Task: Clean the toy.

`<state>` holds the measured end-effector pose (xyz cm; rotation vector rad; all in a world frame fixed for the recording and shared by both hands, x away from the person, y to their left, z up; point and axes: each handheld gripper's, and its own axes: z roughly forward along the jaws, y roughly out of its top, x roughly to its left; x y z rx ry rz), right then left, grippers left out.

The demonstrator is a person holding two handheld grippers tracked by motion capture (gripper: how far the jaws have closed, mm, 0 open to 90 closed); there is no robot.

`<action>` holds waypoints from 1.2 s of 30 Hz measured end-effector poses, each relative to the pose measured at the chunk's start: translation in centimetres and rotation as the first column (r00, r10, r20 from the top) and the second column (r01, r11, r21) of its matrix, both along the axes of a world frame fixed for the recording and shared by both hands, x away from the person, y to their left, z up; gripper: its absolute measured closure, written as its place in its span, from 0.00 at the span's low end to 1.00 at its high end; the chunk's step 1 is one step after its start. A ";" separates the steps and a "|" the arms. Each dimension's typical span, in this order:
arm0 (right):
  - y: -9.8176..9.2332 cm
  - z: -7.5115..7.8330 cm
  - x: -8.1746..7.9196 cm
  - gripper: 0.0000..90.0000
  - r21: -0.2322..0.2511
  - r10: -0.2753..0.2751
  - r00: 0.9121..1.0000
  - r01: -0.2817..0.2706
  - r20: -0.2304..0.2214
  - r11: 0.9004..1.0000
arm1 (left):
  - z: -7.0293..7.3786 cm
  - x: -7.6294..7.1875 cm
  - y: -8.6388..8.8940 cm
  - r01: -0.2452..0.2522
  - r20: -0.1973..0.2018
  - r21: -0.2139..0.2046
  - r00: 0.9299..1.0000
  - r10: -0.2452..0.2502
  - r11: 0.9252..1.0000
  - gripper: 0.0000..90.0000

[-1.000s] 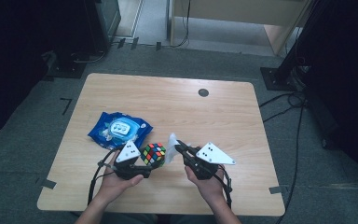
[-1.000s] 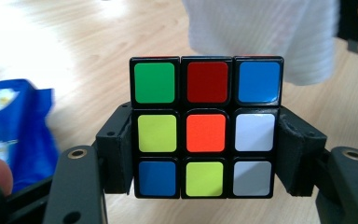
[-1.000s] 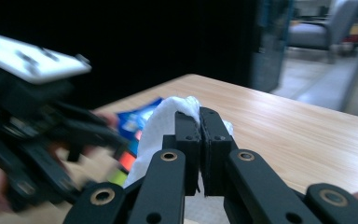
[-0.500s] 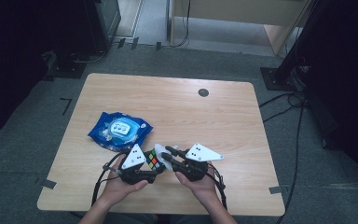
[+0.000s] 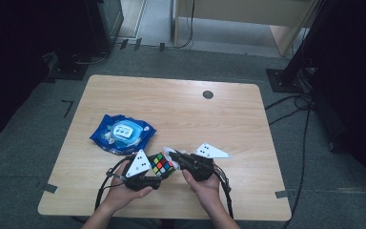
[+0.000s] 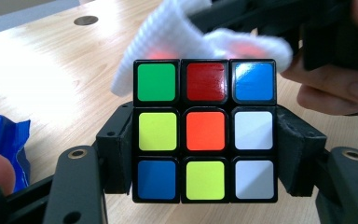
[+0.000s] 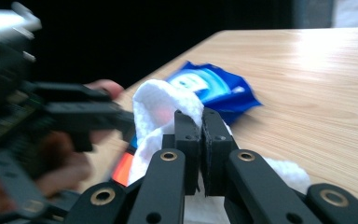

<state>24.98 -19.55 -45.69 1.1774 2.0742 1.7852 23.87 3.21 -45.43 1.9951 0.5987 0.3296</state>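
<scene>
Wiping clamped cube (image 6: 205,130) with cloth (image 6: 177,28)

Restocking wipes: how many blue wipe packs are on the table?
1. The blue wipe pack lies on the table's left half, behind the left gripper. None seems hidden.

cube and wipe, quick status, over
Left gripper shut on the cube. Right gripper shut on white wipe, laid against the cube's top. Blue wipes pack lies apart on the table, nothing blocking.

Wipes pack (image 5: 122,133) just beyond cube (image 5: 161,164)
</scene>
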 end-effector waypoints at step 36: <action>-0.3 -0.3 -0.4 0.97 -0.082 -0.070 0.997 0.072 0.025 0.994 | 0.9 0.5 1.4 -0.043 -0.012 -0.051 0.999 0.043 0.998 0.38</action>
